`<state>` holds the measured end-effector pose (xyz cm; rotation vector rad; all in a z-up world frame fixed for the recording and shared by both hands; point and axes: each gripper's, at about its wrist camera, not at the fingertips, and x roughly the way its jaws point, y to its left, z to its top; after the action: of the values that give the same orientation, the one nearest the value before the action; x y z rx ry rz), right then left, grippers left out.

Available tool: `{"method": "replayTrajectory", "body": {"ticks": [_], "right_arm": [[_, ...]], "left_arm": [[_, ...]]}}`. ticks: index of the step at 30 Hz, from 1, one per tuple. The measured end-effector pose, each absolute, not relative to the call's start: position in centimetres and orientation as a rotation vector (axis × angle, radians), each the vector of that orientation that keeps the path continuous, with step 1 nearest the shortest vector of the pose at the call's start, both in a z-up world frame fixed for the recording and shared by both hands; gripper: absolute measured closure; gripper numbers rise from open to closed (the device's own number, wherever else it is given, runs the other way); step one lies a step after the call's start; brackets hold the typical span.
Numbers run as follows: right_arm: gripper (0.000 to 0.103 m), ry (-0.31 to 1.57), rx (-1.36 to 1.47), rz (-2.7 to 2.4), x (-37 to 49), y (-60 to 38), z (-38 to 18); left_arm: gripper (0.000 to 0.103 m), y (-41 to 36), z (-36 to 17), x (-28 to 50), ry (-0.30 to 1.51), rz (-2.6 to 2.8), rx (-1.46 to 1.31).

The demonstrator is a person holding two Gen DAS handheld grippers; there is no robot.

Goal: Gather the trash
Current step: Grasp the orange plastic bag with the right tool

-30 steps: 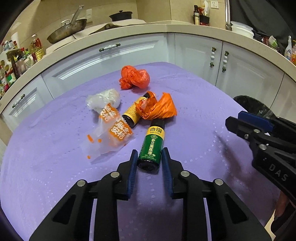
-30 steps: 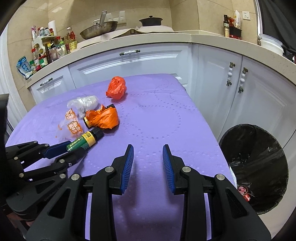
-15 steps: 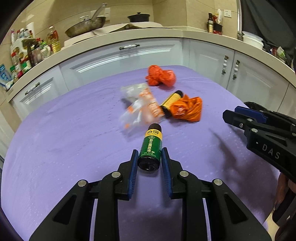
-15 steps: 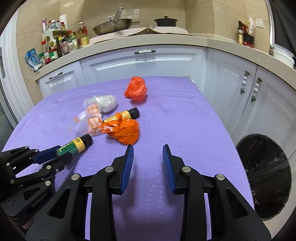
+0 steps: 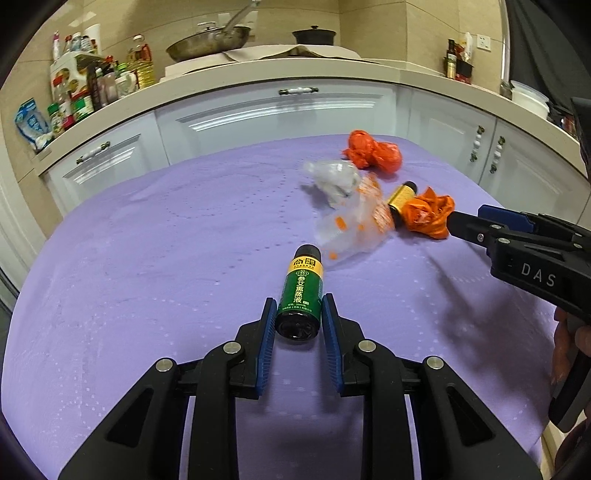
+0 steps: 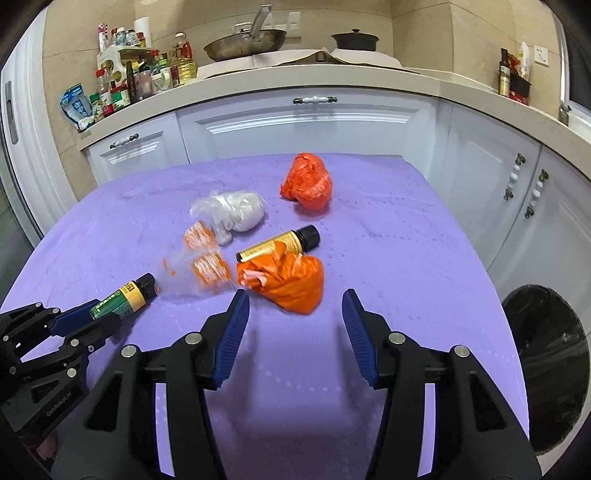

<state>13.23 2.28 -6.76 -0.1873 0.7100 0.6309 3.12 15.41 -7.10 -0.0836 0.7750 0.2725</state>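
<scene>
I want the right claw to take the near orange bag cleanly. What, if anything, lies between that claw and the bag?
Nothing visible does. The right claw has just opened, and only bare purple cloth lies before the orange bag. The yellow-labelled bottle lies against the bag's far side.

White kitchen cabinets under a beige tiled wall.

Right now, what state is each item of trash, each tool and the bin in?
Green bottle: capped, clamped in the left tool.
Yellow-labelled bottle: capped, lying on the purple cloth.
Near orange bag: crumpled, just ahead of the right tool, untouched.
Right tool: has just been opening, nothing gripped.
Far orange bag: balled up.
Printed clear wrapper: crumpled, blurred.
Clear bag: wadded.
Trash bin: open, black liner.
</scene>
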Motion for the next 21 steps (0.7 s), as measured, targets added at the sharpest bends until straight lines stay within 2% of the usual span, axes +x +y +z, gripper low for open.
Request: {"method": "replayTrajectory", "body": {"ticks": [3, 9, 13, 14, 15, 16, 21], "right_arm": [[0.048, 0.719, -0.206, 0.640, 13.8, 3.2, -6.8], [0.049, 0.751, -0.229, 0.634, 14.9, 4.7, -7.5], [0.058, 0.761, -0.240, 0.632, 15.1, 4.8, -7.7], [0.065, 0.761, -0.243, 0.632, 15.1, 4.7, -7.7], [0.077, 0.763, -0.246, 0.632, 15.0, 4.7, -7.8], [0.080, 0.769, -0.246, 0.637, 15.1, 4.5, -7.9], [0.081, 0.760, -0.246, 0.635, 14.4, 3.9, -7.7]], "left_arm": [[0.077, 16.0, -7.2, 3.0, 0.774, 0.284, -0.094], [0.077, 16.5, -7.2, 2.8, 0.770, 0.293, -0.102], [0.077, 16.8, -7.3, 2.7, 0.770, 0.297, -0.106], [0.077, 16.9, -7.3, 2.7, 0.770, 0.298, -0.107], [0.077, 16.9, -7.3, 2.7, 0.769, 0.299, -0.107], [0.077, 17.0, -7.3, 2.7, 0.768, 0.299, -0.108], [0.077, 16.8, -7.3, 2.6, 0.765, 0.303, -0.105]]}}
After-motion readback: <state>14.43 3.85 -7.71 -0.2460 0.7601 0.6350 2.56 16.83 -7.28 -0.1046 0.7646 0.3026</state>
